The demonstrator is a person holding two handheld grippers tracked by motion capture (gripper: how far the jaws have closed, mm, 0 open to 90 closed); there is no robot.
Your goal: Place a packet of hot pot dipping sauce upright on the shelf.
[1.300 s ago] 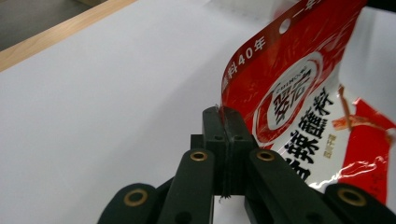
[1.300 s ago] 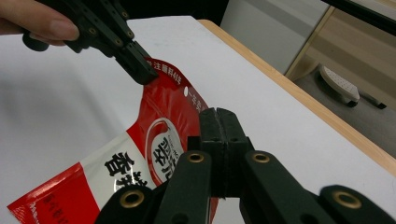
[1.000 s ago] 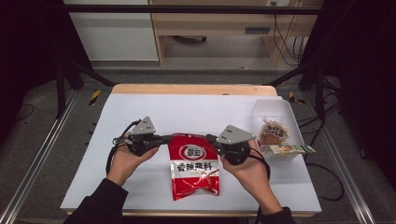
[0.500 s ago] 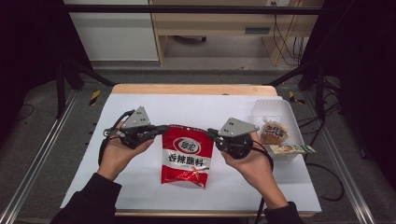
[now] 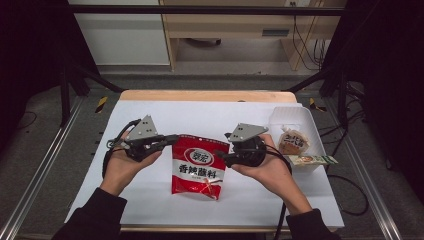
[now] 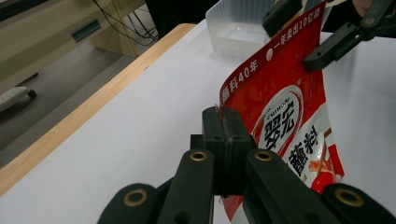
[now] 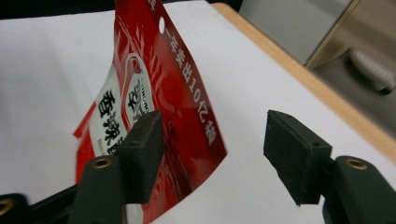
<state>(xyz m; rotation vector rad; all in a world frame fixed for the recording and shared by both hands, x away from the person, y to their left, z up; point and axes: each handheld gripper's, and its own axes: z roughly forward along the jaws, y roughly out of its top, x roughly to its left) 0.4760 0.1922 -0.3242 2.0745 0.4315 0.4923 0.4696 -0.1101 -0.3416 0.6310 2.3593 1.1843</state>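
One worktop (image 5: 150,115), white on top with a wooden strip along its far edge, carries everything. Near its right edge stands one clear plastic tub (image 5: 280,117), and in it lie two wrapped snacks: a round one (image 5: 293,141) toward the tub's middle and a long flat one (image 5: 310,160) that juts out over the tub's near right rim.

One red seasoning pouch (image 5: 199,166) hangs lifted above the middle of the worktop, nearer the front edge than the far one, its top edge level and its bottom hanging toward the person.

Two grippers flank it. The left gripper (image 5: 171,139) has its jaws pressed fully together on the pouch's top left corner; in the left gripper view the two black pads (image 6: 223,135) pinch the edge of the foil. The right gripper (image 5: 223,156) sits at the pouch's top right corner. Its jaws have just been opening, and in the right gripper view they stand apart with the pouch's corner (image 7: 187,116) between them, close beside one pad (image 7: 142,154) and clear of the other, so it grips nothing.

Two hands hold the grippers from the front edge, one each.
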